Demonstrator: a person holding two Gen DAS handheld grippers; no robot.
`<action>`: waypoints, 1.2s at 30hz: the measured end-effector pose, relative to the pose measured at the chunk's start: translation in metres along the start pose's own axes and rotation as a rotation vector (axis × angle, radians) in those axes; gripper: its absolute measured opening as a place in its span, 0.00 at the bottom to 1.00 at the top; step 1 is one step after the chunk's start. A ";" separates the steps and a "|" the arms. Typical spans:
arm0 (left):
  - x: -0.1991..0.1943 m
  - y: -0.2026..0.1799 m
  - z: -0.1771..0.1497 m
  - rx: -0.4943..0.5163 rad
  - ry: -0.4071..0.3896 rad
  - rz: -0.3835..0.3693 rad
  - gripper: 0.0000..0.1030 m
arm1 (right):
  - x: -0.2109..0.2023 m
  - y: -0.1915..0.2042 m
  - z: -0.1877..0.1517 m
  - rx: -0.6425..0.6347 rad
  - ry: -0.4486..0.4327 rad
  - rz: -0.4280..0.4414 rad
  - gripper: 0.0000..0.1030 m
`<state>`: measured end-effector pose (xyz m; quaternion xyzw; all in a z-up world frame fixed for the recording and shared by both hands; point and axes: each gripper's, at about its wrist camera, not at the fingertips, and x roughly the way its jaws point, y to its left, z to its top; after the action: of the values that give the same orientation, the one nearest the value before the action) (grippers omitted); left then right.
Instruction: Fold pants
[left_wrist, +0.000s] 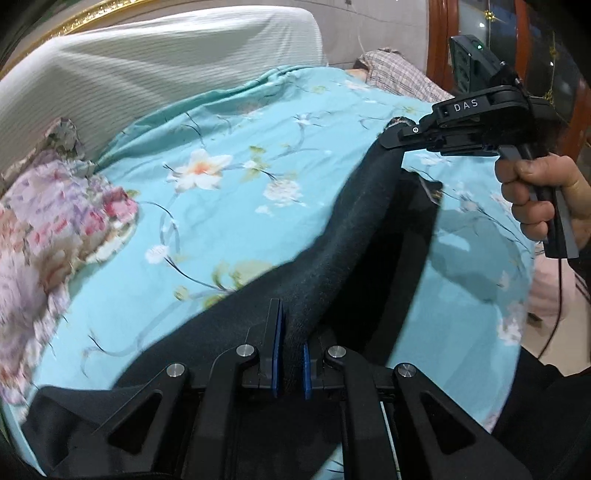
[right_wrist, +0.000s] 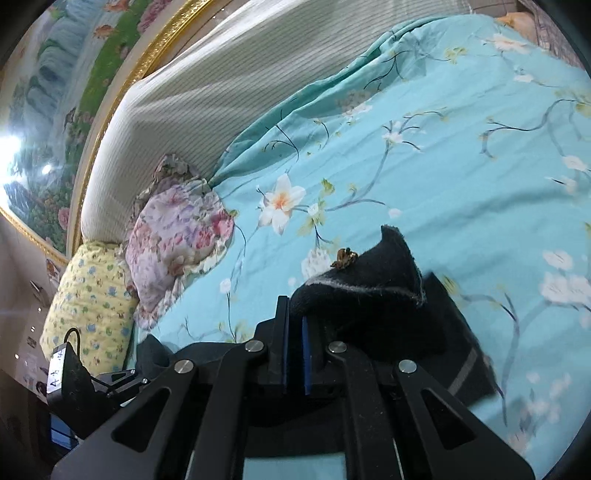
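1. Left gripper (left_wrist: 291, 350) angled down over the bed (left_wrist: 229, 221); fingers (left_wrist: 276, 354) clamped on dark pants (left_wrist: 325, 258).
2. Right gripper (right_wrist: 294, 354) fingers pinched on the pants' waist edge (right_wrist: 369, 295), a hand (left_wrist: 535, 195) squeezing its handle.
3. Pants lifted, stretched between both grippers above the teal floral sheet.
4. "DAS" printed on the right gripper; handwritten label on the left, unreadable.

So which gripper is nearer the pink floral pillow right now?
Left, I'd judge. The left gripper, shut on the dark pants, is at the pillow's side of the bed. The right gripper holds the pants' other end, further from it.
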<state>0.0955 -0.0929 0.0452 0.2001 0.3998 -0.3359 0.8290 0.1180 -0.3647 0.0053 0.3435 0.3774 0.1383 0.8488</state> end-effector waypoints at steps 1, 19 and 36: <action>0.001 -0.004 -0.004 -0.007 0.003 -0.003 0.07 | -0.004 -0.001 -0.005 -0.007 -0.001 -0.010 0.07; 0.033 -0.033 -0.038 -0.135 0.079 -0.016 0.14 | -0.007 -0.053 -0.059 0.043 0.039 -0.152 0.07; -0.040 0.007 -0.090 -0.440 -0.019 0.013 0.57 | -0.053 -0.005 -0.068 -0.044 -0.124 -0.260 0.59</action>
<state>0.0341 -0.0181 0.0236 0.0139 0.4545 -0.2370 0.8586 0.0317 -0.3620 -0.0024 0.2810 0.3624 0.0138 0.8885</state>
